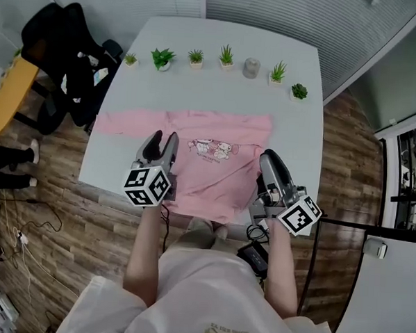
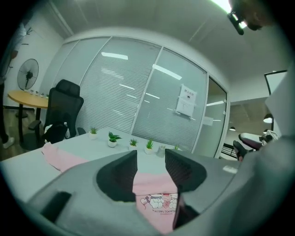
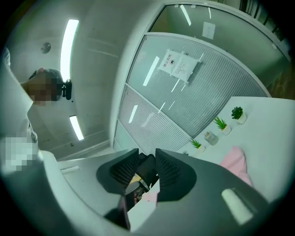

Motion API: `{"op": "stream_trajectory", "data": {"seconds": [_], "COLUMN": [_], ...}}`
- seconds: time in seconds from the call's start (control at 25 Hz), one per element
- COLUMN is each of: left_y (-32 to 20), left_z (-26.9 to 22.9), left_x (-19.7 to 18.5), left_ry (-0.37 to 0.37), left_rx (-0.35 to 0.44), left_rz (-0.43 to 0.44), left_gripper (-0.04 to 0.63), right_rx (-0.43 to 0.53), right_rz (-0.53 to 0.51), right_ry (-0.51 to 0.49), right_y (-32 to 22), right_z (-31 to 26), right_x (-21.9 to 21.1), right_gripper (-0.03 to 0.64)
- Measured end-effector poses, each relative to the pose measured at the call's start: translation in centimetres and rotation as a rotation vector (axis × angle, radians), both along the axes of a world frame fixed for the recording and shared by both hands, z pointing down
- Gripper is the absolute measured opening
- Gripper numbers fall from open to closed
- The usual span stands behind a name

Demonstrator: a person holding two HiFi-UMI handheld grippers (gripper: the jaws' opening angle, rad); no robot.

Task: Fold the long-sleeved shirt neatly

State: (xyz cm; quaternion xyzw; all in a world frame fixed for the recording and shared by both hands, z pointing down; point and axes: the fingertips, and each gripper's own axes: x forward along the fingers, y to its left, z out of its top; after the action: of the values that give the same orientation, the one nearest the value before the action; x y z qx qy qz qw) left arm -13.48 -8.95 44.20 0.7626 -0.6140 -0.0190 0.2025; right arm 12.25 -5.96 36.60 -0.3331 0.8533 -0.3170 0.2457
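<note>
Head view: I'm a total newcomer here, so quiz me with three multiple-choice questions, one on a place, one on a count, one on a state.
1. Where on the table do the potted plants stand? A. near edge B. far edge C. middle
2. How many potted plants? A. two B. six C. twelve
3. The left gripper is: A. open, empty B. shut tight C. shut on a plant

Answers: 1 B, they form a row along the far edge; 2 B, six show; 3 A, jaws apart, the shirt seen through the gap.
</note>
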Motion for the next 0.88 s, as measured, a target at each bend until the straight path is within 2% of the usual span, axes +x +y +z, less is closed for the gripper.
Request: {"op": "stream_trajectory", "data": {"seconds": [0.08, 0.32, 0.48, 0.76, 0.88], "left_y": [1.5, 5.4, 7.8, 11.0, 12.1], "left_z": [-0.6, -0.8, -1.0, -0.2, -0.2], "left_x": [-0.1, -2.3, -4.6, -7.7, -9.5], "left_ry": [-0.012, -0.091, -0.085, -0.115, -0.096], "left_rx": [0.013, -0.035, -0.044, -0.093, -0.089], "left_rz": [-0.004, -0.046, -0.109, -0.185, -0.229], "left_gripper": [0.192, 0.193, 0.192, 0.186, 0.179], "right_rx": [0.017, 0.059, 0.07, 0.059, 0.055], "right_rz": [-0.017, -0.045, -0.104, -0.186, -0.245], "right_ry": [0.023, 0.152, 0.211, 0.295, 0.337], "right_y": [1.5, 3.8, 5.1, 6.2, 6.8], "right_z": [-0.1, -0.1, -0.2, 1.1, 1.9], "right_x": [-0.6, -2.7, -4.9, -8.3, -10.5], "right_gripper": [0.126, 0.134, 0.153, 0.149, 0.153]}}
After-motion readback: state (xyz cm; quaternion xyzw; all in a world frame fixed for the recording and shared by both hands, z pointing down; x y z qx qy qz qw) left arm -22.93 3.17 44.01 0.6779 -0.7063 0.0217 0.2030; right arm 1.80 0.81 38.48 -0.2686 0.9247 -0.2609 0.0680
